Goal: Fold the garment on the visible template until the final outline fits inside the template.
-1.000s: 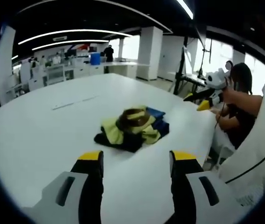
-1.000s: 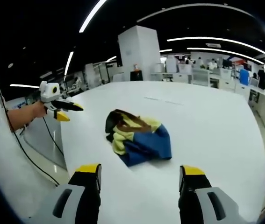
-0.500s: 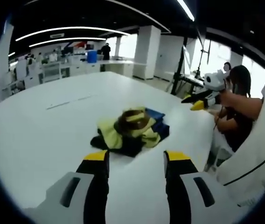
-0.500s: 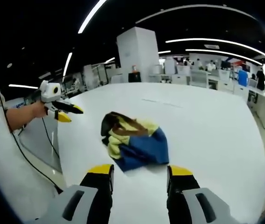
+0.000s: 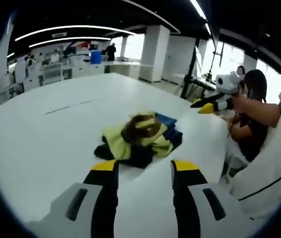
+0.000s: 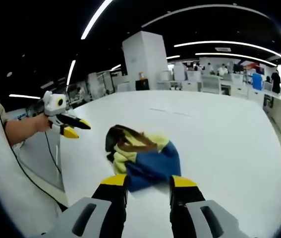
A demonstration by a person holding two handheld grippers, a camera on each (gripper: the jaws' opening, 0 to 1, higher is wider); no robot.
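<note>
A crumpled garment [image 5: 140,138] in yellow, brown, dark and blue lies bunched on the white table [image 5: 41,139]. My left gripper [image 5: 143,167] stands open just short of its near edge, holding nothing. In the right gripper view the same garment [image 6: 142,157] shows its blue side toward me. My right gripper [image 6: 148,181] is open, its tips at the blue hem. The left gripper [image 6: 73,126] shows at the left in a hand beyond the table's edge. In the left gripper view the right gripper [image 5: 207,105] hovers off the table's right edge.
Faint line marks [image 5: 68,105] cross the table behind the garment, also seen as line marks [image 6: 172,111]. A person [image 5: 252,124] is by the table's right edge. A cable [image 6: 51,158] hangs off the left gripper. Desks and pillars stand far behind.
Both grippers have come nearer to the garment, and the jaws of each have narrowed while staying open. The garment has not moved.
</note>
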